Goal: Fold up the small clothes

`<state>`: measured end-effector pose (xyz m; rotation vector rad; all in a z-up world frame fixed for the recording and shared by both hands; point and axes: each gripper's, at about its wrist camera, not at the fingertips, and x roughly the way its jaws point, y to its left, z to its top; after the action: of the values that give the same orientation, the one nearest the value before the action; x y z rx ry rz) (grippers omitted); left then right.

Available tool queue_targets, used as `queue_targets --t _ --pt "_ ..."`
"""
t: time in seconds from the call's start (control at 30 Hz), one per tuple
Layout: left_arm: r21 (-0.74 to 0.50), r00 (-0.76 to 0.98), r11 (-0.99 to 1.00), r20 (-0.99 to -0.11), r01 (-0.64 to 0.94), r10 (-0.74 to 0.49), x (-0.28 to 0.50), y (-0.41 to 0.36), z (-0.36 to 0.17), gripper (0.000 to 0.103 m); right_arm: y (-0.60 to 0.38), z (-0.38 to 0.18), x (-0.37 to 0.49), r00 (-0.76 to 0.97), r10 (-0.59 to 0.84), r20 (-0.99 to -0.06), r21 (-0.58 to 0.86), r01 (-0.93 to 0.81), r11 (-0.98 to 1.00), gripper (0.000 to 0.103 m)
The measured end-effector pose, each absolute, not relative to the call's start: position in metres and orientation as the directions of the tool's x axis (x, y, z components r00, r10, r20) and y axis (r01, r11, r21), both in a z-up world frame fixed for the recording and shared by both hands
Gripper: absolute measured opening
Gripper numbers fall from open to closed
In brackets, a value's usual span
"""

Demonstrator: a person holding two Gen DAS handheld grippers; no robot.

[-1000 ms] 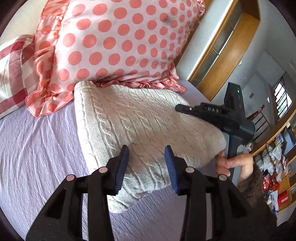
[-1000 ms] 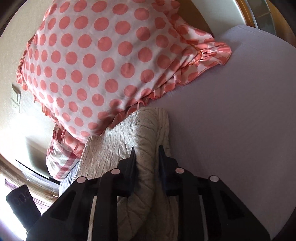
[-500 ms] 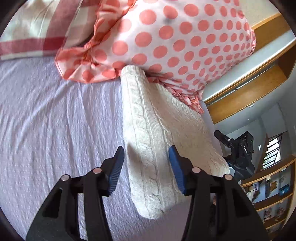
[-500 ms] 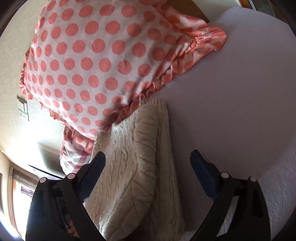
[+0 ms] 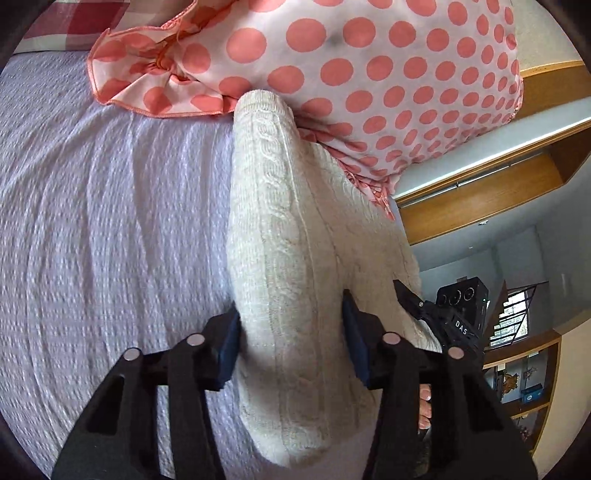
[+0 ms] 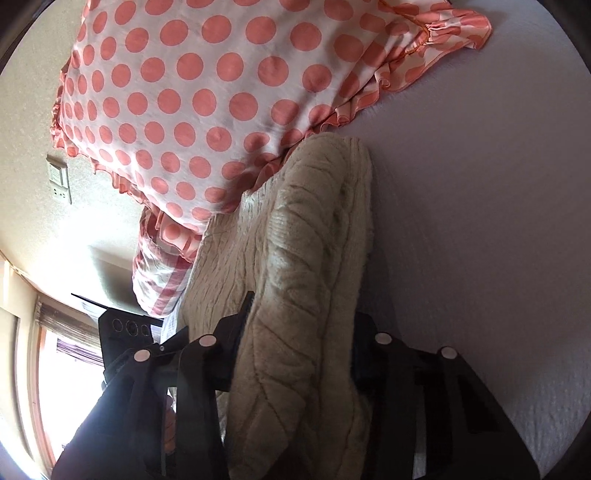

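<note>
Crowding the head of the bed, a polka-dot pillow with a ruffled coral edge overhangs the far end of the cream cable-knit sweater; a red-checked pillow lies beside it at the upper left. Wooden shelving stands beyond the mattress edge. In the right wrist view a wall switch plate and a bright window sit to the left.

The sweater lies folded into a thick, narrow bundle on the lilac textured bedspread, its far end touching the polka-dot pillow's ruffle. Cable ribs run lengthwise; the near end is rounded.

Left gripper: jaws partly apart, straddling the bundle's near end, both pads against the knit. Right gripper: jaws likewise set either side of the bundle's opposite edge, knit filling the gap.
</note>
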<state>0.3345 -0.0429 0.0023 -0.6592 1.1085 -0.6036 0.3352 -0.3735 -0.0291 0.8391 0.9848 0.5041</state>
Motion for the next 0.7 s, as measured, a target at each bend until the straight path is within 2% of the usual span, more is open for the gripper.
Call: queue_targets --t 0.07,0.13,0.27,0.33,0.4,0.47,0.53,0.57,0.63,0.7 --pt "-0.751 0.335 0.649 -0.584 0.123 -0.739 0.33 -0.027 0.01 0.036 -0.364 -0.027 0.336 0.469 0.755 -0.459 0.845 -0.033 0.534 0.039" --pt "-0.726 0.377 0.674 -0.59 0.138 -0.714 0.321 -0.003 0.024 0.035 -0.339 -0.02 0.342 0.425 0.793 -0.437 0.854 -0.079 0.513 0.036" --pt "-0.656 0.48 0.745 -0.619 0.119 -0.622 0.303 0.063 0.051 0.036 -0.265 -0.013 0.359 0.326 0.799 -0.505 0.801 -0.166 0.575 0.035" --pt "-0.588 0.498 0.805 -0.676 0.079 -0.543 0.3 0.084 0.05 0.038 -0.232 -0.015 0.368 0.304 0.763 -0.571 0.749 -0.188 0.635 0.04" --pt "-0.564 0.482 0.825 -0.713 0.036 -0.509 0.3 0.092 0.038 0.041 -0.218 -0.009 0.369 0.333 0.705 -0.626 0.684 -0.2 0.701 0.054" --pt "-0.588 0.491 0.808 -0.697 0.023 -0.522 0.292 0.103 0.037 0.041 -0.228 0.009 0.359 0.411 0.643 -0.647 0.623 -0.202 0.756 0.055" --pt "-0.547 0.546 0.836 -0.686 0.048 -0.481 0.277 0.105 0.054 0.039 -0.249 0.036 0.336 0.526 0.588 -0.615 0.581 -0.201 0.789 0.056" --pt "-0.529 0.58 0.846 -0.667 0.075 -0.468 0.267 0.105 0.066 0.038 -0.259 0.049 0.325 0.548 0.612 -0.57 0.608 -0.219 0.763 0.056" --pt "-0.54 0.619 0.827 -0.599 0.155 -0.507 0.246 0.097 0.087 0.038 -0.266 0.067 0.303 0.504 0.728 -0.465 0.687 -0.313 0.656 0.059" --pt "-0.572 0.606 0.787 -0.548 0.231 -0.576 0.229 0.084 0.098 0.038 -0.247 0.076 0.284 0.425 0.786 -0.449 0.692 -0.391 0.607 0.065"
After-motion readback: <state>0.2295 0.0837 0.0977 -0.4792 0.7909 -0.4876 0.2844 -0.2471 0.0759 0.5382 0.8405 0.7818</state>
